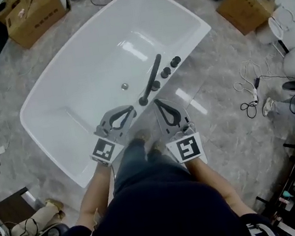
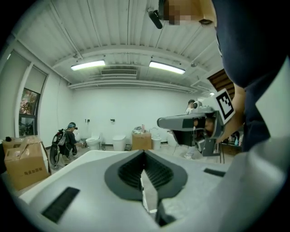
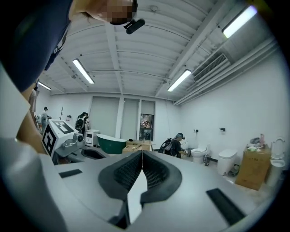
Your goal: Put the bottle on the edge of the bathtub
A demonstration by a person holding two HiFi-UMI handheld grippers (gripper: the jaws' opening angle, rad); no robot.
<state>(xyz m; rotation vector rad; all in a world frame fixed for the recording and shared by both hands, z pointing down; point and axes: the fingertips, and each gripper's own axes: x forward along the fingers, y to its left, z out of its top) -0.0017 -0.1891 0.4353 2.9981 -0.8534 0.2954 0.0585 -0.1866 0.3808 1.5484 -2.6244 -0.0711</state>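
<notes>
Head view: I logged left gripper (image 1: 132, 110) and right gripper (image 1: 157, 102) both closed, empty, side by side over the near rim of the bathtub (image 1: 84, 69), close to its black faucet (image 1: 151, 78). I could not locate the bottle.

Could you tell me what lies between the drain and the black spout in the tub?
Only bare tub floor separates drain and spout, per the head view.
</notes>
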